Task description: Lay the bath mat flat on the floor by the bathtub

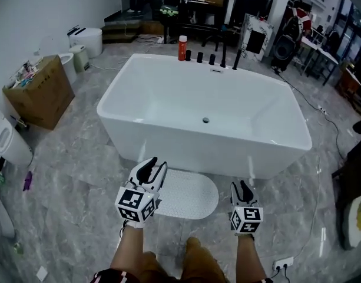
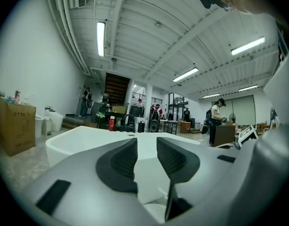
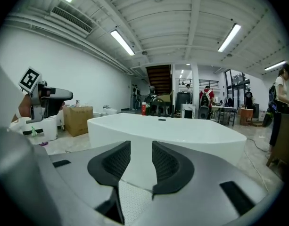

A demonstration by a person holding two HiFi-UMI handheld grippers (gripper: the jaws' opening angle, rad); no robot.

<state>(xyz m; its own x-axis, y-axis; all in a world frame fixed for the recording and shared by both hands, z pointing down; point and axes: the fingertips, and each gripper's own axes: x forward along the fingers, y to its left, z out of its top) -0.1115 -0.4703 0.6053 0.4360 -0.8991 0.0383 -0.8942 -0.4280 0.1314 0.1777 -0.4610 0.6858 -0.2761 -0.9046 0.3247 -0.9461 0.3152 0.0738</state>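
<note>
A white dotted bath mat [image 1: 186,193] lies flat on the grey marble floor against the near side of the white bathtub [image 1: 168,105]. My left gripper [image 1: 151,170] hovers over the mat's left end, jaws apart with nothing between them. To the right of the mat's rounded end my right gripper [image 1: 244,188] stands open and empty. In the left gripper view the left gripper [image 2: 147,155] faces the bathtub [image 2: 87,140], with a bit of the mat [image 2: 156,211] below. The right gripper [image 3: 140,160] also faces the bathtub [image 3: 182,131], above the mat [image 3: 132,204].
A cardboard box [image 1: 42,93] stands on the floor at the left, with white toilets [image 1: 86,40] beyond it. A red bottle [image 1: 182,48] and black taps [image 1: 218,56] sit on the tub's far rim. A power strip [image 1: 282,264] and cable lie at the right. People stand far back.
</note>
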